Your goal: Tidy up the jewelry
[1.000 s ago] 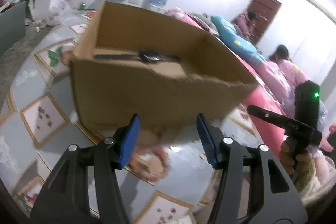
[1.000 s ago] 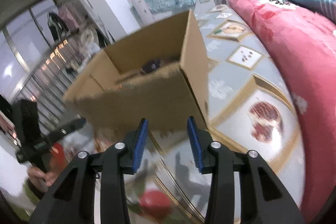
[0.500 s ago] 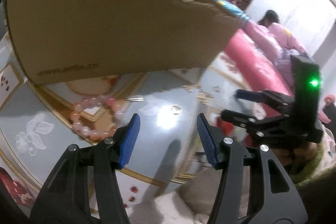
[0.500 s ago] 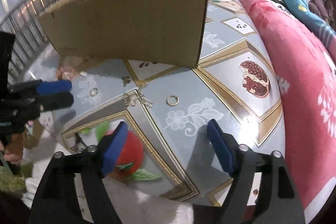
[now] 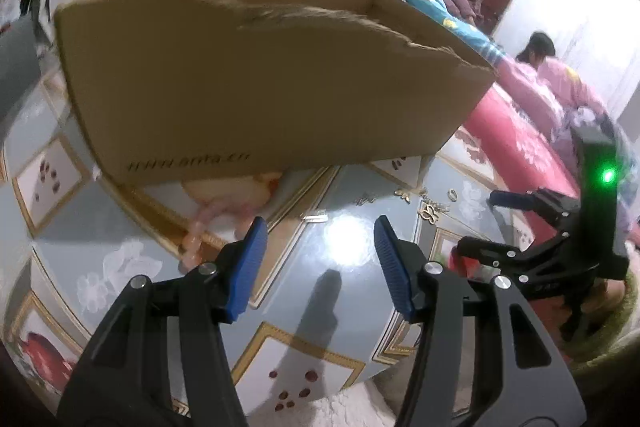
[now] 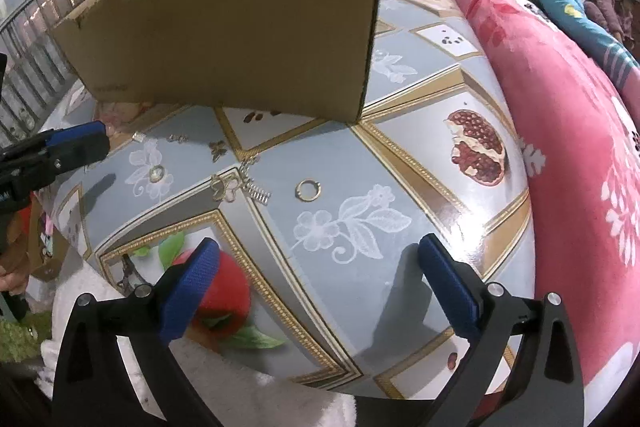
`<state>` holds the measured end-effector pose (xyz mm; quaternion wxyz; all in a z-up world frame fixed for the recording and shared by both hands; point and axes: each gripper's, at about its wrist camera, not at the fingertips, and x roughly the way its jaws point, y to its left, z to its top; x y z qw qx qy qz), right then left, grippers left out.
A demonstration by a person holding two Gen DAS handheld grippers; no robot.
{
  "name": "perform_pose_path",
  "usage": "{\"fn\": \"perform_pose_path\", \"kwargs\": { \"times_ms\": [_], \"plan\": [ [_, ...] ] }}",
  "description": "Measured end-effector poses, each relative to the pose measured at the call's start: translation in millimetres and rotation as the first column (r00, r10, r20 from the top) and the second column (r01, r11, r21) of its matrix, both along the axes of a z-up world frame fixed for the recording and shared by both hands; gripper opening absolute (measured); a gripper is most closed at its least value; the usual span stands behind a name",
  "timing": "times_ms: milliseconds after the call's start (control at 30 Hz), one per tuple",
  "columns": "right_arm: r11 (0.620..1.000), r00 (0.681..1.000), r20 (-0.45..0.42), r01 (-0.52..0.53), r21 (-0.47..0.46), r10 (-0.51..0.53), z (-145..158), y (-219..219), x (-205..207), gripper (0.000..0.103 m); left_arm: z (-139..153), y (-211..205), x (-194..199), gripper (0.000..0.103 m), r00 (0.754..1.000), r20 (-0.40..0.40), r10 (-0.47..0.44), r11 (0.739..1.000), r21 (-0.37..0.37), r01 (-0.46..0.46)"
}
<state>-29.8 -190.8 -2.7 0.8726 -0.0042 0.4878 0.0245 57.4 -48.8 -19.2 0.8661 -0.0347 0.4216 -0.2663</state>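
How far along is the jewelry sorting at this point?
Barely begun, judging by the table. Nothing is in hand: the left gripper and right gripper are both open and empty. Left to collect: the gold ring, the silver clasp pieces and the pink bead bracelet beside the cardboard box, whose inside is hidden.

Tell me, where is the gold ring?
In the right wrist view the gold ring lies on the tablecloth, right of the butterfly clips, before the cardboard box.
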Motion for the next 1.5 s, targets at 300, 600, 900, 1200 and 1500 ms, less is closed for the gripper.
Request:
{"fn": "perform_pose_path", "kwargs": {
  "times_ms": [300,600,900,1200,1500],
  "plan": [
    [0.999,0.987,0.157,-0.032,0.036,0.026,20.0,8.9,-16.5,0.097,-5.5,-27.0,10.8,0.029,1.0,0.017,-0.016,0.983,0.183,0.013],
    [0.998,0.979,0.192,-0.068,0.013,0.064,20.2,18.3,-23.7,0.089,-7.1,-38.9,15.5,0.015,0.999,0.052,-0.017,0.956,0.292,0.001],
    [0.997,0.975,0.212,-0.071,0.033,0.062,24.2,19.3,-26.3,0.084,-4.0,-33.6,15.1,0.014,0.999,0.039,-0.029,0.966,0.257,0.018],
    [0.995,0.967,0.24,-0.099,0.026,0.09,31.3,30.3,-29.0,0.083,-4.3,-21.8,11.8,0.014,0.999,0.023,-0.021,0.981,0.194,0.016],
    [0.975,0.949,0.252,-0.213,0.064,0.191,27.6,60.2,-17.6,0.059,15.0,5.0,11.7,0.014,0.999,0.042,0.035,0.992,0.117,-0.04]
  ]
}}
